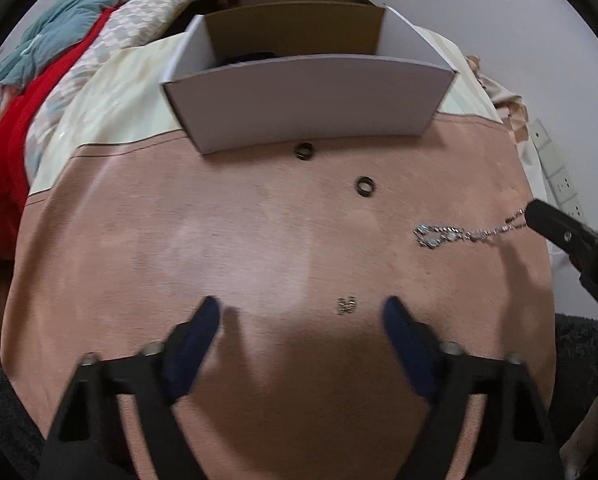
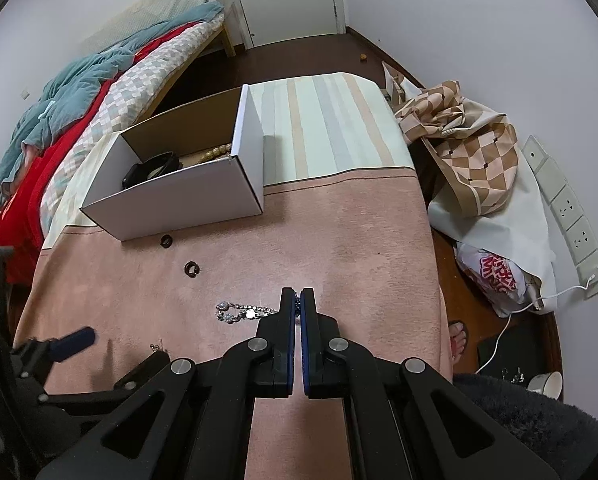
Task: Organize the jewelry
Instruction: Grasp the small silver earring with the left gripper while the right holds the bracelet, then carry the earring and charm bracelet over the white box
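Observation:
A silver chain bracelet (image 1: 455,235) lies on the pink cloth; it also shows in the right wrist view (image 2: 241,312). My right gripper (image 2: 298,300) is shut on one end of it, and its tip (image 1: 539,214) shows at the right of the left wrist view. My left gripper (image 1: 301,314) is open and empty just above the cloth, with a small silver earring (image 1: 347,305) between its fingertips, nearer the right one. Two dark rings (image 1: 303,151) (image 1: 365,186) lie in front of the white box (image 1: 311,100). The box holds a black band (image 2: 151,168) and beads (image 2: 213,152).
The table is covered by pink cloth (image 2: 339,232) with a striped part (image 2: 331,128) behind. A bed with red and teal bedding (image 2: 59,120) is to the left. Checked fabric (image 2: 467,148), a bag (image 2: 495,276), a wall socket strip (image 2: 571,216) and a cable are on the right.

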{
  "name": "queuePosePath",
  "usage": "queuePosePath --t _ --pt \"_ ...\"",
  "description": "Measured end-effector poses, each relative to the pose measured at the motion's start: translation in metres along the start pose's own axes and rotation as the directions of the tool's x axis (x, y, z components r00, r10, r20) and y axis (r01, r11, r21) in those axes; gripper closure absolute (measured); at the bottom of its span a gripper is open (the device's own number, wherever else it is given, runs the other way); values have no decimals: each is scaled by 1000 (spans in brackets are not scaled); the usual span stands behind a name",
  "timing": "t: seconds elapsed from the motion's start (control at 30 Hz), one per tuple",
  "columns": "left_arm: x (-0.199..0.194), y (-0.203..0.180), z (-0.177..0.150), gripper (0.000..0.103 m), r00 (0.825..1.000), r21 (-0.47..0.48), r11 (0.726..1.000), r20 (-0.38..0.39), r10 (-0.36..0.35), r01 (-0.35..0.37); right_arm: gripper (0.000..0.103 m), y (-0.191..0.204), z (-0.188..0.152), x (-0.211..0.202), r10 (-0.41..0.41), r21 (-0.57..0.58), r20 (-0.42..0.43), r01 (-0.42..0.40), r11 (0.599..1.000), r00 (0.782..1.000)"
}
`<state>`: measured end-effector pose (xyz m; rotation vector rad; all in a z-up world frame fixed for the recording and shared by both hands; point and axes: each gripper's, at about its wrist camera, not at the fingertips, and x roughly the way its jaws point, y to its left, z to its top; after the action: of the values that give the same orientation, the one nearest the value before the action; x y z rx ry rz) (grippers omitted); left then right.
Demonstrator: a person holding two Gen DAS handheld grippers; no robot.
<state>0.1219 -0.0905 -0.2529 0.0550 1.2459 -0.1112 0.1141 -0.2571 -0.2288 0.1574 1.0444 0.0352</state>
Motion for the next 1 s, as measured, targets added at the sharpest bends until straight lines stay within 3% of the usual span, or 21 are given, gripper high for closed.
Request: queuePosePath --t 0.03,0.33,0.53,0.7,0.9,1.0 --pt "1 -2 -1 46 1000 8 1000 -5 -8 8 101 -1 0 0 -1 4 -1 1 1000 1000" --pt "1 -12 5 95 999 64 998 24 -25 23 101 -3 -1 0 -9 6 -2 9 1000 1000" --pt "-7 -15 3 97 998 78 996 49 -49 45 101 -1 3 -9 5 7 14 -5 1000 1000" --pt "-38 -5 13 97 991 67 994 97 -88 82 101 6 14 -30 54 2 41 -54 999 998" --pt "-91 12 59 97 970 47 987 185 -160 154 101 22 45 -69 123 -33 110 -120 992 986" --pt "-113 23 87 97 959 53 987 234 -158 150 101 29 66 -87 154 -47 155 -149 988 976"
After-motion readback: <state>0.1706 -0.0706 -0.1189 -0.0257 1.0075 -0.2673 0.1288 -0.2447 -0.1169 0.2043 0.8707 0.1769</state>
